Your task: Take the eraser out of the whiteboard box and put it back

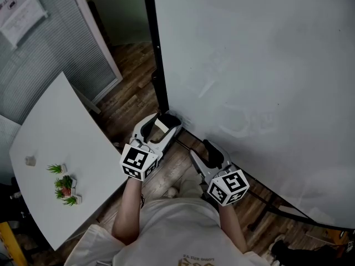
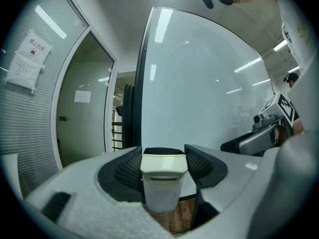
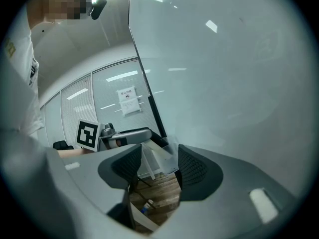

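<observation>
Left tool (image 1: 165,119) clamps eraser (image 2: 163,180) near whiteboard (image 1: 249,65) edge.

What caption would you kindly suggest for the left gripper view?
A white rectangular plastic eraser held in the left gripper before a large glossy whiteboard.

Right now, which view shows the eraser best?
Left gripper view: the eraser stands upright, centre frame, clamped in the left gripper. Head view shows only its pale top from above. Right gripper view shows that gripper side-on, eraser not discernible.
</observation>
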### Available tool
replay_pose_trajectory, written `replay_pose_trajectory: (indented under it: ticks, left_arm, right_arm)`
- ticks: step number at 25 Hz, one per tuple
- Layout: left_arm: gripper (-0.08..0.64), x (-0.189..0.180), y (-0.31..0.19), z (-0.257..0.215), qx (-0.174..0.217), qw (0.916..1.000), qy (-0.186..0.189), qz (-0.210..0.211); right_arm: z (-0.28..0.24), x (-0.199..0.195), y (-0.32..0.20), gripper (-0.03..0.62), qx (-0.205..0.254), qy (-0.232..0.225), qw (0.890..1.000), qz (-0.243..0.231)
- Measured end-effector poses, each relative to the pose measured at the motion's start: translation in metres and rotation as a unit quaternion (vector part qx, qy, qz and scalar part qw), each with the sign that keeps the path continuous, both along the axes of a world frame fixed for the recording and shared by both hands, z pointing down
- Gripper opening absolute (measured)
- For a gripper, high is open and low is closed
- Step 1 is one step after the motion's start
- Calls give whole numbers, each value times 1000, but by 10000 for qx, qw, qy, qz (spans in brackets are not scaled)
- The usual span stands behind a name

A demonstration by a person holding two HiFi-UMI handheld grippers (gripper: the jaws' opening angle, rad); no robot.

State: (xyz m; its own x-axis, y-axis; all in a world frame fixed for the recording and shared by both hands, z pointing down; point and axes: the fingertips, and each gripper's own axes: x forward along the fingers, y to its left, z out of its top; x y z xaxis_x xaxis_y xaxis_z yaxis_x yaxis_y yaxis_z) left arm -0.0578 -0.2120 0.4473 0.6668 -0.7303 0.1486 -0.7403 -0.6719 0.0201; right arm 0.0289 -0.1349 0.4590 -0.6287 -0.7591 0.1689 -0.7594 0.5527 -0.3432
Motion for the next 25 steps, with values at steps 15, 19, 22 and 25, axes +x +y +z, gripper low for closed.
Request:
replay_pose_trajectory:
  ticks: [15, 19, 22, 25]
  left_arm:
    - [266, 6, -9, 15, -164, 9999, -34, 35]
    - [267, 8, -11, 18, -194, 9998, -87, 40]
    - [267, 9, -13, 22, -224, 9997, -126, 31]
    - [267, 10, -14, 24, -241, 9996, -113, 28]
  right_arm:
    - [4, 2, -5, 233, -55, 6, 10000, 16]
    - [3, 2, -6, 233, -68, -20, 10000, 9]
    - [2, 2, -7, 233, -54, -59, 10000, -9]
    - [2, 2, -6, 233, -62, -61, 10000, -32]
